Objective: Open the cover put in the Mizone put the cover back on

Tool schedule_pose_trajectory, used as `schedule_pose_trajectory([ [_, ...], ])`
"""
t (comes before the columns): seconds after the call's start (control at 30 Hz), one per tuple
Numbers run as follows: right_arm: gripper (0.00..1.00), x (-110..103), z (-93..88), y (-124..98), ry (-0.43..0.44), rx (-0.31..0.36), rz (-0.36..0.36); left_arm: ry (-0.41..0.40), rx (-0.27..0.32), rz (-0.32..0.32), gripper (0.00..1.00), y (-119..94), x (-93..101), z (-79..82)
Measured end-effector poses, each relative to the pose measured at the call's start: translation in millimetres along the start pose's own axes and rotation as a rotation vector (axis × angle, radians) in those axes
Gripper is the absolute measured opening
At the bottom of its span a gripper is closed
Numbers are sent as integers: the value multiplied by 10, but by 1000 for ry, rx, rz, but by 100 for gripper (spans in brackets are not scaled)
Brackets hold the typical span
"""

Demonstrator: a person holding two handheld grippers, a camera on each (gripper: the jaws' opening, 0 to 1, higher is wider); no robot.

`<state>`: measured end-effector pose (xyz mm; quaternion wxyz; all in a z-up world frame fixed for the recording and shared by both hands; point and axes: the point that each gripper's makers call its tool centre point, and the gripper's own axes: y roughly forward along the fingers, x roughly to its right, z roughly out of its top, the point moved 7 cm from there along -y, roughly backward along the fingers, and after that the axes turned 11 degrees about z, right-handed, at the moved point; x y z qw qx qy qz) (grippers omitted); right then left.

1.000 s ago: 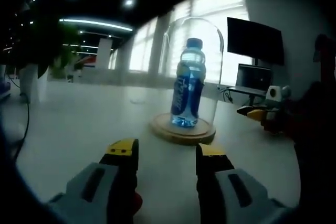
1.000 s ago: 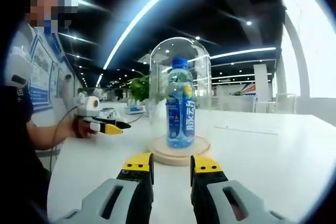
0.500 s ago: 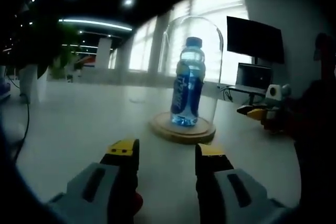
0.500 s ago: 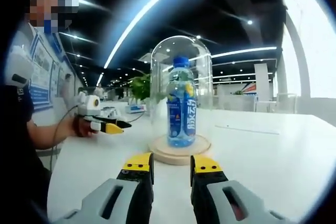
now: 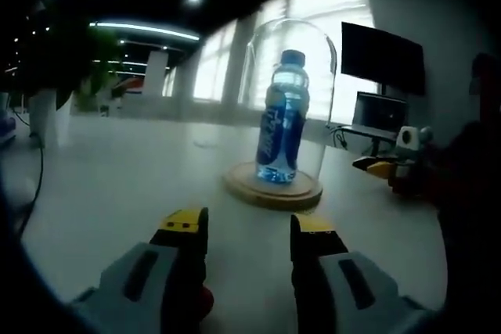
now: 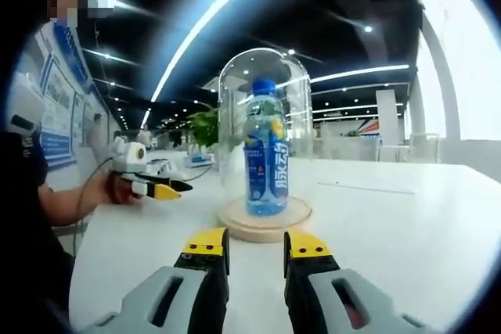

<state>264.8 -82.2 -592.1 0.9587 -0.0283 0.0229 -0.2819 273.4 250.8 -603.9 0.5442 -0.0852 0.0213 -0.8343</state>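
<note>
A blue Mizone bottle stands upright on a round wooden base, under a clear glass dome cover that rests on the base. My left gripper hovers low over the white table a short way in front of the base, open, with nothing between its jaws. My right gripper is also open and empty, a little short of the base on another side. Each gripper appears in the other's view: the right gripper and the left gripper, held by a hand.
The white table stretches wide around the base. A dark monitor and a laptop stand at its far side. A person's arm reaches in from the left. A green plant stands behind the dome.
Both views have shifted slightly, so the dome sits a little differently in them. The bottle, cover and base have not moved. Both grippers' jaws keep the same gap.
</note>
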Motion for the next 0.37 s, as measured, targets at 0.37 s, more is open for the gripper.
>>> schedule_pose_trajectory([
  [0.37, 21, 4, 8, -4, 1, 6, 0, 11, -4, -5, 35, 3, 9, -6],
])
